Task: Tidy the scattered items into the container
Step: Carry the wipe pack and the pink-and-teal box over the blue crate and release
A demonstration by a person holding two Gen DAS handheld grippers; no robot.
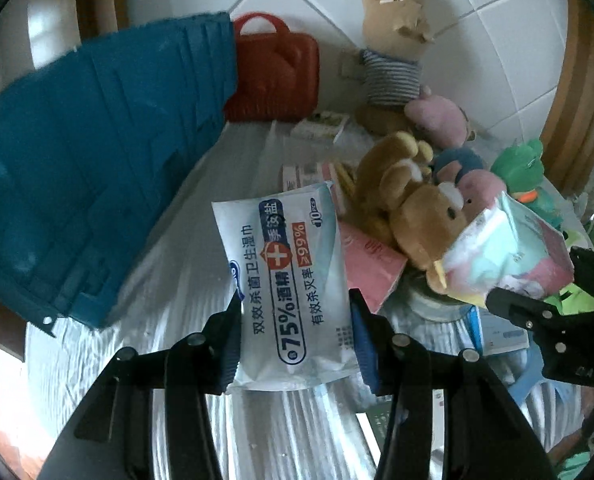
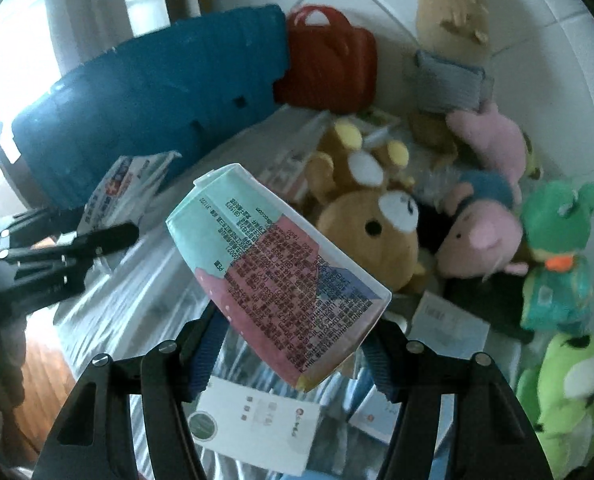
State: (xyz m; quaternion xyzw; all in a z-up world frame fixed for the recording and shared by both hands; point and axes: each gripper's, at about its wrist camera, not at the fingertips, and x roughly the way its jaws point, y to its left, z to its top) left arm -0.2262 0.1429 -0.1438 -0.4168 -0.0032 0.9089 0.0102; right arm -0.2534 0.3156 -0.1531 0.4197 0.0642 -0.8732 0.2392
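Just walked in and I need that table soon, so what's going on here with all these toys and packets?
A person is tidying with a handheld gripper in each hand. The left gripper is shut on a wet wipes pack, and the right gripper is shut on a pastel tissue pack; both are lifted above the table. The blue container stands to the left. Plush toys, including a brown bear, and some boxes lie on the table, not yet put away.
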